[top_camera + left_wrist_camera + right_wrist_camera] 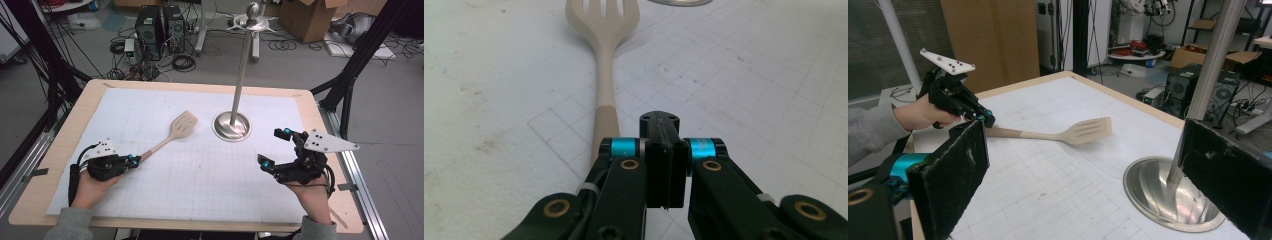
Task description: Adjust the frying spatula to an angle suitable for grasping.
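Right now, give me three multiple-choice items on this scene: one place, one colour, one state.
1. Seen from the high view, where does the spatula lie relative to the metal stand?
A. Left of its base
B. On top of its base
C. Right of its base

2. What colour is the spatula?
A. Red
B. Beige
C. Black

3. What state is the right claw in?
A. Shut on the spatula
B. Shut on the stand's pole
C. Open and empty

Answers:
1. A, the spatula lies flat on the mat, apart from the round base and to its left.
2. B, handle and slotted head are both pale beige.
3. C, its jaws stand wide apart with nothing between them.
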`<state>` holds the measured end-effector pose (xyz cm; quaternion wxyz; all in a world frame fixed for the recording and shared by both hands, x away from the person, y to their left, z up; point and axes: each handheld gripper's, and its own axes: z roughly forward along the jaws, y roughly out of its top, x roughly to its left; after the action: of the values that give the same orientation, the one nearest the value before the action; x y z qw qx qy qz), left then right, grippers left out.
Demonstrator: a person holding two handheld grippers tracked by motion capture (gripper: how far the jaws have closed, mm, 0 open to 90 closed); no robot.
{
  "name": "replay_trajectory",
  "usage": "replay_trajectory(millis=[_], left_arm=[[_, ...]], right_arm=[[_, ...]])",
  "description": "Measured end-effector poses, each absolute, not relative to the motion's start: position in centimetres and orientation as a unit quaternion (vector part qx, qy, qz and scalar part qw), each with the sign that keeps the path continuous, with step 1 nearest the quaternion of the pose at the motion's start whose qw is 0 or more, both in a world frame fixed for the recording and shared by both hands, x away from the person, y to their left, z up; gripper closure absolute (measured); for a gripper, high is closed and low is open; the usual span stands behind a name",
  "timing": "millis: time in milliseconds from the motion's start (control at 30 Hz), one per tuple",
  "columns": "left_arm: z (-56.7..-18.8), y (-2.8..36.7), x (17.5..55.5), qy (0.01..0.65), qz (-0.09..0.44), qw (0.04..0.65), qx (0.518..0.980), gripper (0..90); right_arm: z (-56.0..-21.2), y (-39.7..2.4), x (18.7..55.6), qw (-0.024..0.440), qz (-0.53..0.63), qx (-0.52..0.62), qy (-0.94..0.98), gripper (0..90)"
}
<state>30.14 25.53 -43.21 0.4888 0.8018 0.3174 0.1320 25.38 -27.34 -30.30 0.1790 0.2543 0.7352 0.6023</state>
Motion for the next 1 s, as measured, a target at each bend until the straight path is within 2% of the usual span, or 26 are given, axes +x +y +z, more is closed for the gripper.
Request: replay_trajectory(millis=[1000], left_arm=[[-44.5, 24.5, 30.6, 0.324, 0.133, 0.426, 0.834, 89.7]], right_arm=[[-30.5, -27.1, 25.6, 0.176, 0.595, 0.253, 0.742, 5.0]])
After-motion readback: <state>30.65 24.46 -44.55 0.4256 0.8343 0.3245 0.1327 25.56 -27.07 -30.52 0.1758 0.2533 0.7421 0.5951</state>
